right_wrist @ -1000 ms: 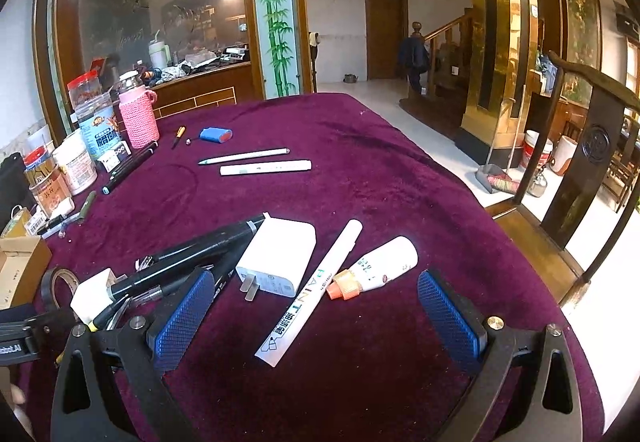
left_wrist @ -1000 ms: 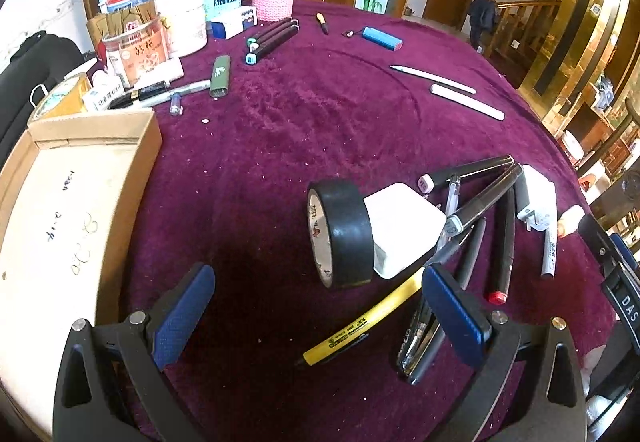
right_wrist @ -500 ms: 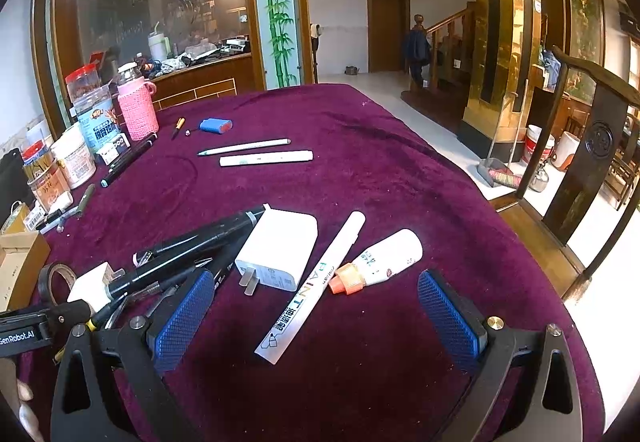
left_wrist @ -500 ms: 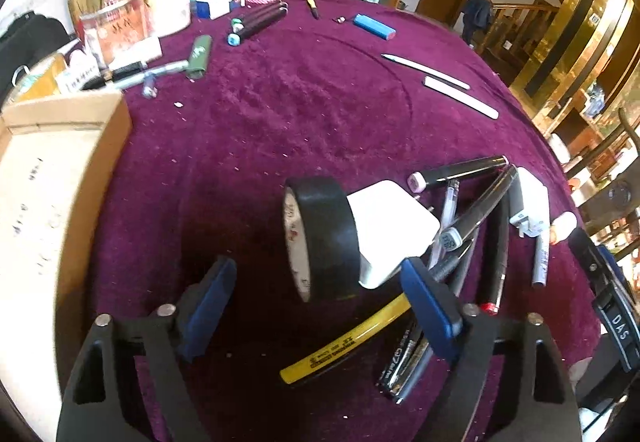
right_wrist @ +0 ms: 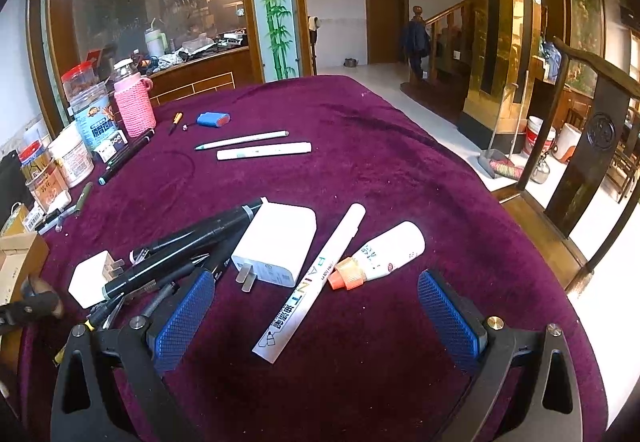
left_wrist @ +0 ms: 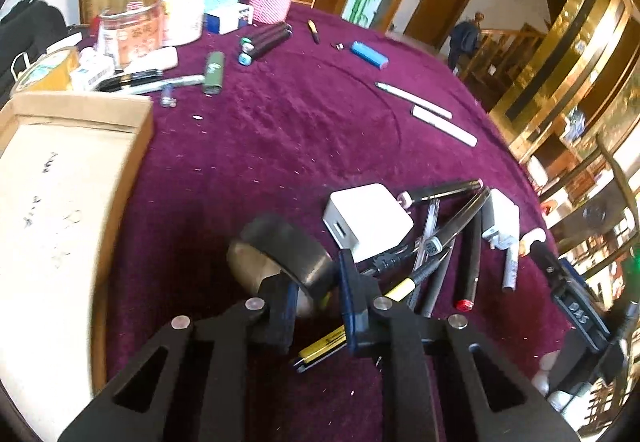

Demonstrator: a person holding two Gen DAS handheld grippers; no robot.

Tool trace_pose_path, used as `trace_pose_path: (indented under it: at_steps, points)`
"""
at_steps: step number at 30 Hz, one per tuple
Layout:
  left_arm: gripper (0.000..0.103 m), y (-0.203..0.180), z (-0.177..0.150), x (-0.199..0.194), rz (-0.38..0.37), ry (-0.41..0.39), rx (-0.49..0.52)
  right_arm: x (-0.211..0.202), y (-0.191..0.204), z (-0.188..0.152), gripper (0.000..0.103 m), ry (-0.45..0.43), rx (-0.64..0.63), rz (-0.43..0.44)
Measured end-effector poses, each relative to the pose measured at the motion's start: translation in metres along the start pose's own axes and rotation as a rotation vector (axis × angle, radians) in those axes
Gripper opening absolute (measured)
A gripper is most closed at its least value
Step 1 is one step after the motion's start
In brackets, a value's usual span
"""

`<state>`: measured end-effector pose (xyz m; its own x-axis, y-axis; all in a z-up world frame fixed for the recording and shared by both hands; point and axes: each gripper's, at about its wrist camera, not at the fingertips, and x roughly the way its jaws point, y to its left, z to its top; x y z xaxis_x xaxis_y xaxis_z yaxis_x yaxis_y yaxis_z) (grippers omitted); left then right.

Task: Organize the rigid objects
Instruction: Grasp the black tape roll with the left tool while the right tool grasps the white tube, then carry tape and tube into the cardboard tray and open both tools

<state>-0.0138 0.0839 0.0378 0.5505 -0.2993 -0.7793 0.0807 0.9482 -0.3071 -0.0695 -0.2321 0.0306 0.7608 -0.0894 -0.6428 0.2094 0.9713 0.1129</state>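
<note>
Although the left gripper (left_wrist: 318, 290) has its 2 fingers drawn in on the roll of black tape (left_wrist: 286, 254), the hold looks shallow: the pads bite only the near edge of the ring, and the roll sits tilted, its pale core face turned down toward the purple tablecloth (left_wrist: 280, 146). Blur hides whether it has left the cloth. A ring pinched this near its rim could pivot between the pads or slip out, and a dropped roll would likely wheel away across the cloth. Clutter sits close as well: the white charger (left_wrist: 366, 220) lies just beside the tape, and the yellow pen (left_wrist: 320, 346) runs under the fingers, so either could be dragged or snagged as the tape is carried off. I judge the cardboard box (left_wrist: 60, 210) at the left to be the likely destination, and a tilted roll might clip its raised wall. The right gripper (right_wrist: 318, 316) hangs above the cloth with jaws wide apart and nothing between them, near the white paint marker (right_wrist: 310, 286) and the orange-capped bottle (right_wrist: 384, 252).
</note>
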Motion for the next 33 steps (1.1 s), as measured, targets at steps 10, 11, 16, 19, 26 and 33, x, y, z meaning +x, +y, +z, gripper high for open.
trace_pose_path:
  at_steps: [10,11,16,19,26,33]
  points:
    - [0.015,0.03,-0.014,-0.062,-0.089,-0.079,-0.049,0.007,-0.013,0.003,0.102,0.048,0.061,0.097]
    - [0.015,0.031,-0.015,-0.07,-0.097,-0.093,-0.041,0.005,-0.015,0.004,0.102,0.046,0.07,0.117]
    - [0.015,0.036,-0.02,-0.095,-0.112,-0.147,-0.014,-0.004,-0.02,0.016,0.102,0.046,0.06,0.136]
    - [0.015,0.041,-0.022,-0.102,-0.133,-0.161,-0.015,0.0,-0.02,0.023,0.101,0.075,0.041,0.109]
    - [0.015,0.046,-0.027,-0.106,-0.138,-0.166,-0.016,0.045,-0.009,0.021,0.057,0.267,0.028,-0.001]
    - [0.015,0.054,-0.031,-0.114,-0.116,-0.182,-0.014,0.06,0.004,0.016,0.049,0.293,-0.022,-0.076]
